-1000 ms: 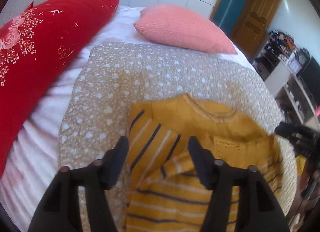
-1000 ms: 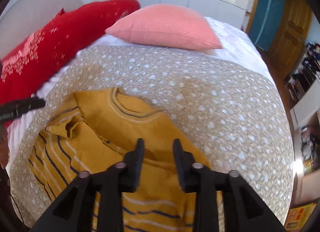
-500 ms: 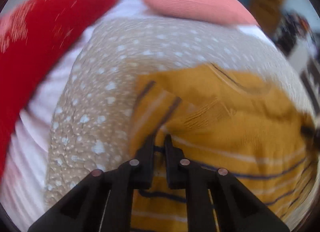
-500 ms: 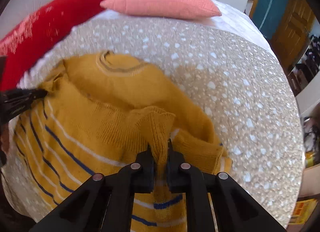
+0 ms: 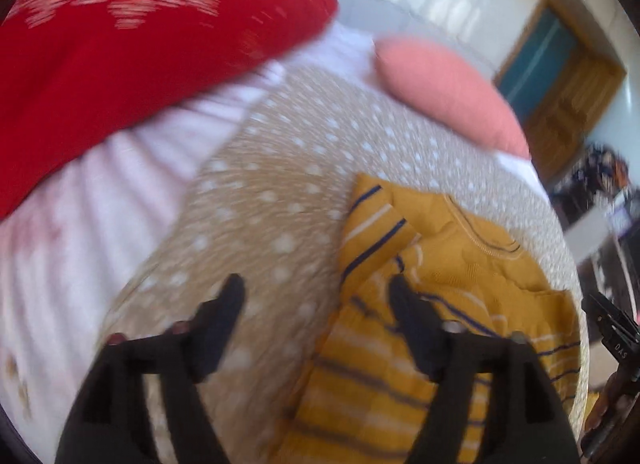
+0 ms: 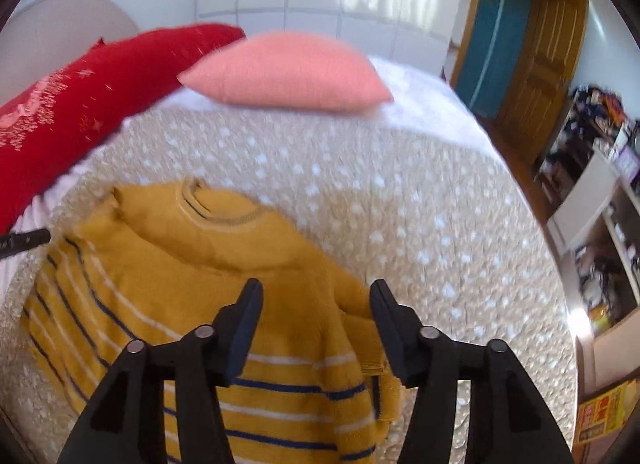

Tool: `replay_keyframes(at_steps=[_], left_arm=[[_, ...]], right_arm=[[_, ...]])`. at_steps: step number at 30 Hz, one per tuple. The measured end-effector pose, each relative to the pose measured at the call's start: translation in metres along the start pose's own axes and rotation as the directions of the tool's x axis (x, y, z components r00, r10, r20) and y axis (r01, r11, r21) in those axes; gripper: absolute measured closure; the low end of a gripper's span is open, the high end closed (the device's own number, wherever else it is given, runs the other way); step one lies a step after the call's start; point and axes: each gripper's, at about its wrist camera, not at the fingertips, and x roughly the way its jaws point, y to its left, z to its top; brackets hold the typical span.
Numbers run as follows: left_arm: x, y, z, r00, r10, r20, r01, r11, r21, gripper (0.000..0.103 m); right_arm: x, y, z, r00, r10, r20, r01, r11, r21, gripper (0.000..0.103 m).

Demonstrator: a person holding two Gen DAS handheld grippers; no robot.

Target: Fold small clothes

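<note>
A small yellow sweater (image 6: 208, 264) with navy and white stripes lies on a beige spotted blanket (image 6: 400, 215), collar toward the pillows. In the left wrist view the sweater (image 5: 460, 264) shows with its sleeve folded in over the body. My left gripper (image 5: 316, 288) is open and empty above the sweater's left edge. My right gripper (image 6: 316, 292) is open and empty above the sweater's right side, where a sleeve lies folded in. The left gripper's tip (image 6: 24, 242) shows at the left edge of the right wrist view.
A red embroidered pillow (image 5: 120, 43) and a pink pillow (image 6: 288, 71) lie at the head of the bed on a white sheet (image 5: 100, 191). A wooden door (image 6: 536, 63) and cluttered shelves (image 6: 600, 191) stand to the right of the bed.
Both grippers were shut on the sweater's sleeves half a second ago. Both have opened, let go and drawn back. The sleeves now lie folded in on the body.
</note>
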Motion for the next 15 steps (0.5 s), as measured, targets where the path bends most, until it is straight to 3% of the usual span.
replay_keyframes(at_steps=[3, 7, 12, 15], left_arm=[[-0.016, 0.020, -0.032, 0.999, 0.012, 0.052, -0.008, 0.997, -0.075, 0.021], [-0.010, 0.050, -0.065, 0.995, 0.067, 0.073, -0.054, 0.986, -0.160, 0.021], [-0.023, 0.076, -0.067, 0.988, -0.014, 0.151, 0.052, 0.967, -0.248, 0.020], [-0.029, 0.095, -0.068, 0.984, -0.054, 0.170, 0.105, 0.945, -0.311, 0.019]], right_arm=[[0.001, 0.031, 0.003, 0.994, 0.100, -0.039, -0.100, 0.995, -0.011, 0.042], [0.015, 0.101, 0.001, 0.958, 0.251, -0.137, -0.261, 0.964, -0.056, 0.042], [0.036, 0.181, -0.006, 0.912, 0.342, -0.224, -0.372, 0.923, -0.104, 0.041], [0.046, 0.225, -0.011, 0.907, 0.346, -0.241, -0.388, 0.909, -0.155, 0.038]])
